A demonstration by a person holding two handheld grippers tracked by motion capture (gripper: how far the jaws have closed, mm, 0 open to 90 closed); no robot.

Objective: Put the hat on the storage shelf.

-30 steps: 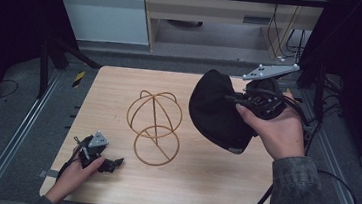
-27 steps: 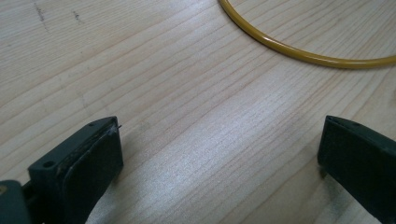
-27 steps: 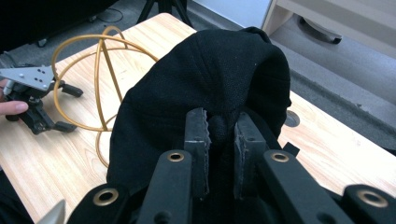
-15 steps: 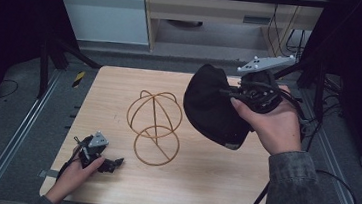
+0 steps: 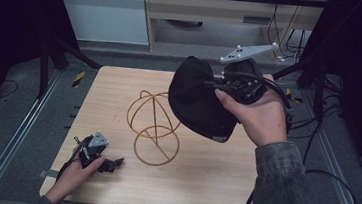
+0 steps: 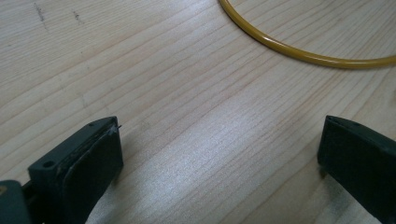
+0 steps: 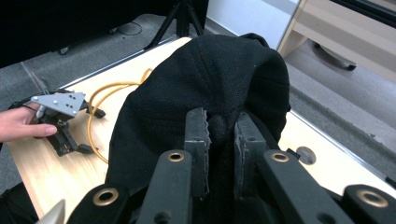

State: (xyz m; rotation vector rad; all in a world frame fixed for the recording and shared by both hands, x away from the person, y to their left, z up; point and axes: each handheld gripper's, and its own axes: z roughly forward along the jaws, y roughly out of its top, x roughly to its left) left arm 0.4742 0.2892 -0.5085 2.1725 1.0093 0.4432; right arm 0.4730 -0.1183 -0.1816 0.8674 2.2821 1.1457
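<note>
Black cap [image 5: 196,101] over wire stand [image 5: 153,129]
Right tongs [image 7: 219,133] pinch cap fabric: soft, light, floppy; grab rim/seam. Left tongs [image 6: 219,158] open, empty, on counter [image 5: 211,180].

black cap [image 5: 199,101] hiding part of wire stand [image 5: 153,129], stand's ring [image 6: 299,46] cut off by frame edge
</note>
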